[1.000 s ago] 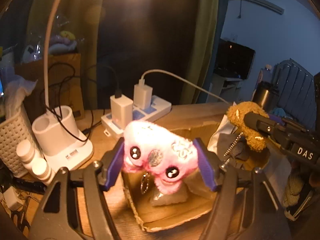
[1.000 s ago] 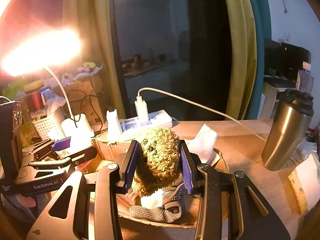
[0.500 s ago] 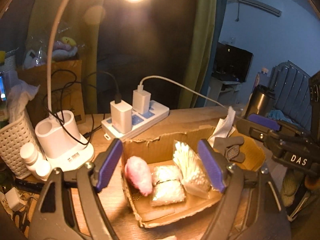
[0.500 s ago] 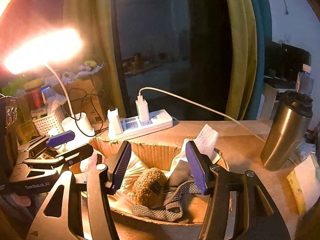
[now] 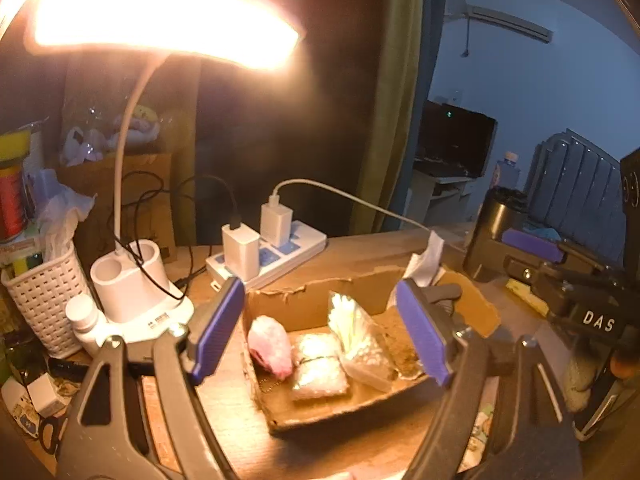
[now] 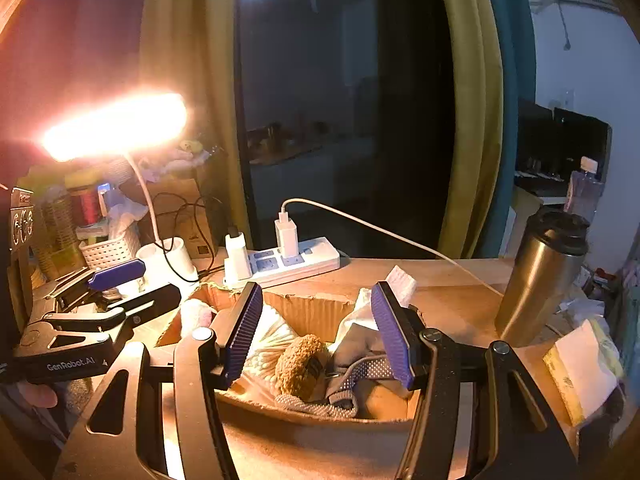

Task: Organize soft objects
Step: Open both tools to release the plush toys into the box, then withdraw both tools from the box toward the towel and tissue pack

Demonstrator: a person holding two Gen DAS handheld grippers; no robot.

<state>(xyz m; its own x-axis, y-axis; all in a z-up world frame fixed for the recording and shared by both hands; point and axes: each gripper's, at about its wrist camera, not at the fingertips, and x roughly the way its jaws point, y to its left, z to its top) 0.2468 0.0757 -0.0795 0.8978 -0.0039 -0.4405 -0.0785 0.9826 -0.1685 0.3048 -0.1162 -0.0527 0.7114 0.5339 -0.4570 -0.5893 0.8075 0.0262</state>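
Observation:
A torn cardboard box [image 5: 312, 308] sits on the wooden desk. A pink plush toy [image 5: 270, 346] lies in its left end, beside clear packets [image 5: 318, 364] and a bag of cotton swabs [image 5: 354, 334]. In the right wrist view the brown plush toy [image 6: 298, 364] lies in the box [image 6: 316, 312] next to a grey dotted glove [image 6: 356, 372]. My left gripper [image 5: 320, 336] is open and empty above the box. My right gripper [image 6: 318, 336] is open and empty above the brown plush. The right gripper also shows at the right of the left wrist view [image 5: 560, 276].
A lit desk lamp [image 5: 160, 12] on a white base [image 5: 136, 292] stands at the left, with a white basket [image 5: 44, 296] and small bottles. A power strip [image 5: 268, 256] with chargers lies behind the box. A steel tumbler [image 6: 540, 276] stands at the right.
Both grippers have opened and let go: the pink plush and the brown plush now lie in the box. Both grippers have drawn back and upward.

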